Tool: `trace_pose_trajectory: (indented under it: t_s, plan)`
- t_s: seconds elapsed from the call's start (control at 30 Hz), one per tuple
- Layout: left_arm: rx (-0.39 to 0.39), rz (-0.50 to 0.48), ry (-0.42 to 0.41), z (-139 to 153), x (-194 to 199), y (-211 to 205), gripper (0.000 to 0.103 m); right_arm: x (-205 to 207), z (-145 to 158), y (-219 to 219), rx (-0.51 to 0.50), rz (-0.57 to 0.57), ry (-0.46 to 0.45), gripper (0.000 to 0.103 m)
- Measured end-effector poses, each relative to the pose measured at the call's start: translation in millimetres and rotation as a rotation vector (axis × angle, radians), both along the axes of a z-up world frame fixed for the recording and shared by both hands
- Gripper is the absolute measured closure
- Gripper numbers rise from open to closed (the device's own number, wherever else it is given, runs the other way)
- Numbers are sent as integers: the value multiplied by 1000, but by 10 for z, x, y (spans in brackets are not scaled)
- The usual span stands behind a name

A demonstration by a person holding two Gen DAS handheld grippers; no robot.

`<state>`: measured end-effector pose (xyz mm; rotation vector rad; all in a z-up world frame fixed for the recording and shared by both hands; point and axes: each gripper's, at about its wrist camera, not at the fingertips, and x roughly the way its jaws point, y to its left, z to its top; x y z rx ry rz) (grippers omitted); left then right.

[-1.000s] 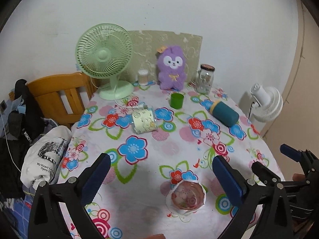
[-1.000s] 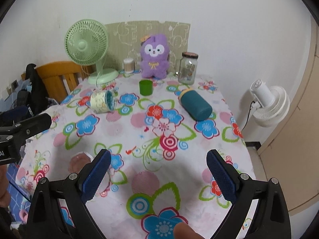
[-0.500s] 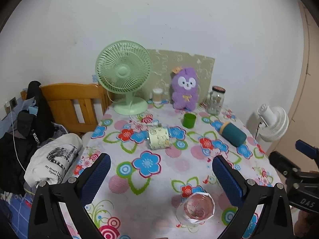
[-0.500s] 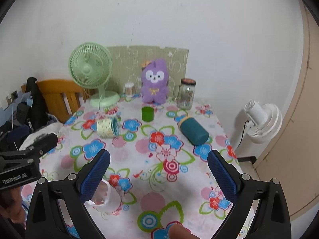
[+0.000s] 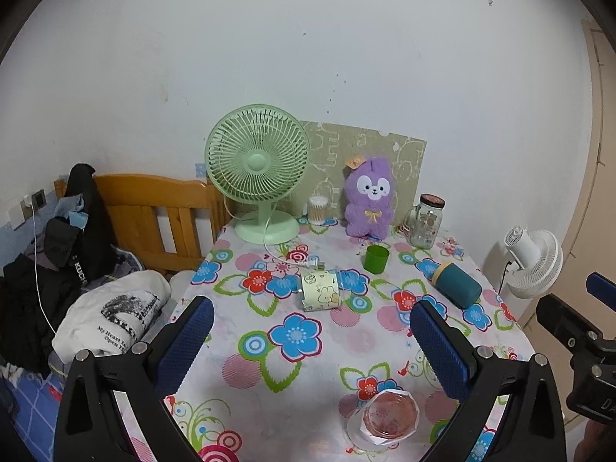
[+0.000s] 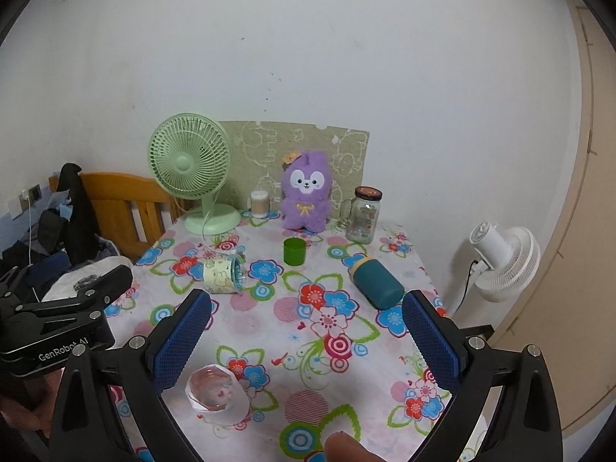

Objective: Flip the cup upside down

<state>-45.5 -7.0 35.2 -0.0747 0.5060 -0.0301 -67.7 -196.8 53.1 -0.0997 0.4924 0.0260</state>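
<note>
Both grippers, left (image 5: pixel 310 340) and right (image 6: pixel 306 333), hang over the near edge of the bench (image 5: pixel 246 346) with fingers spread wide and gripping nothing, higher and farther back than a second ago. One clear glass cup (image 5: pixel 389 415) stands nearest, just below the left gripper's right finger. Beyond it lie one patterned mug (image 5: pixel 320 292) and one teal bottle (image 5: pixel 456 284), both on their sides, then one green cup (image 5: pixel 376 258), one jar (image 5: pixel 425 221), one purple plush (image 5: pixel 369 198) and one green fan (image 5: pixel 258 161).
</note>
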Motion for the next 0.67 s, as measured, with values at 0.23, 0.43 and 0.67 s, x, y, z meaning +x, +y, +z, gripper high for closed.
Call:
trace_pose_trajectory:
  t_s: [0.23, 0.43, 0.67]
  plan:
    - [32, 5, -39, 47, -56, -33, 0, 11, -7, 14, -3, -5, 1, 3]
    - [23, 2, -47, 54, -74, -16, 0, 22, -20, 29, -1, -3, 5, 3]
    - [35, -2, -62, 52, -105, -37, 0, -5, 13, 62, -7, -4, -11, 3]
